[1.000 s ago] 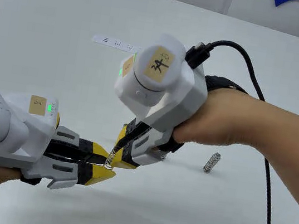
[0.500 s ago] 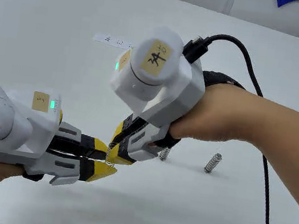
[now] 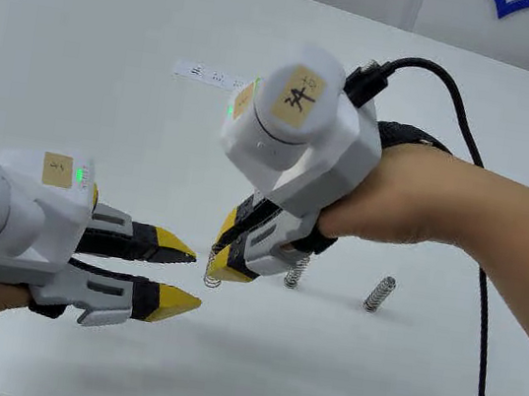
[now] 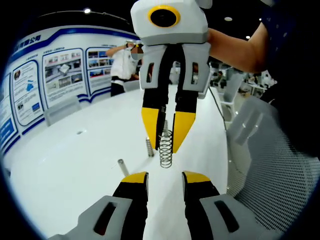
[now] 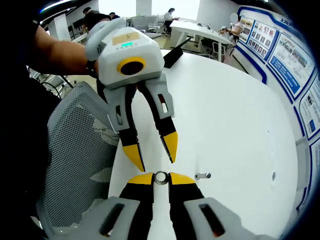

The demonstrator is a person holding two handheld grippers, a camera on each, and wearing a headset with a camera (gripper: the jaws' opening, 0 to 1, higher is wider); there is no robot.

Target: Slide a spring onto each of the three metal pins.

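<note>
1. Above the white table [image 3: 87, 52], the right gripper [image 3: 222, 267] is pinching a spring [image 3: 213, 270] between nearly closed jaws, its lower end hanging below the tips.
2. Facing it, the left gripper [image 3: 196, 275] is holding its jaws wide apart, gripping nothing, tips just beside that spring.
3. Further right, a second spring [image 3: 296, 271] and a third spring [image 3: 379, 293] are standing tilted on the table, apart from each other.
</note>
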